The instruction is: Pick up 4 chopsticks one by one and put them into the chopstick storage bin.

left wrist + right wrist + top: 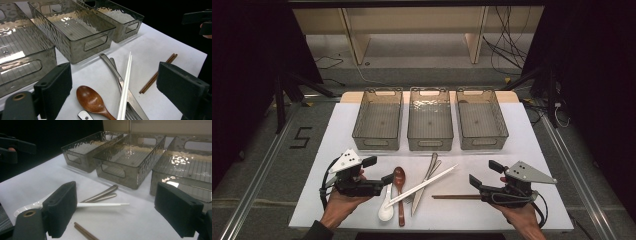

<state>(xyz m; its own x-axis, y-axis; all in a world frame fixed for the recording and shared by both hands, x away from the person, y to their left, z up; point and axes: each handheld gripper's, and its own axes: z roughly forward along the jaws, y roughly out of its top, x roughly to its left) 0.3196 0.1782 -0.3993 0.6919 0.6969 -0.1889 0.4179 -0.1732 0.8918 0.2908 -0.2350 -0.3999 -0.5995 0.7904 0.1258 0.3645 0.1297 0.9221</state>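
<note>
Both claws stand wide and empty: the left gripper [382, 170] hangs just left of the cutlery heap, the right gripper [484, 179] near the brown chopsticks [456, 196]. The heap is the danger. White chopsticks [422, 185] lie across the steel knife and fork [424, 182], beside the wooden spoon [399, 192] and white ceramic spoon [385, 207]. A careless pinch could grab two pieces or scatter them, away from the three clear bins [430, 145] at the far side.
</note>
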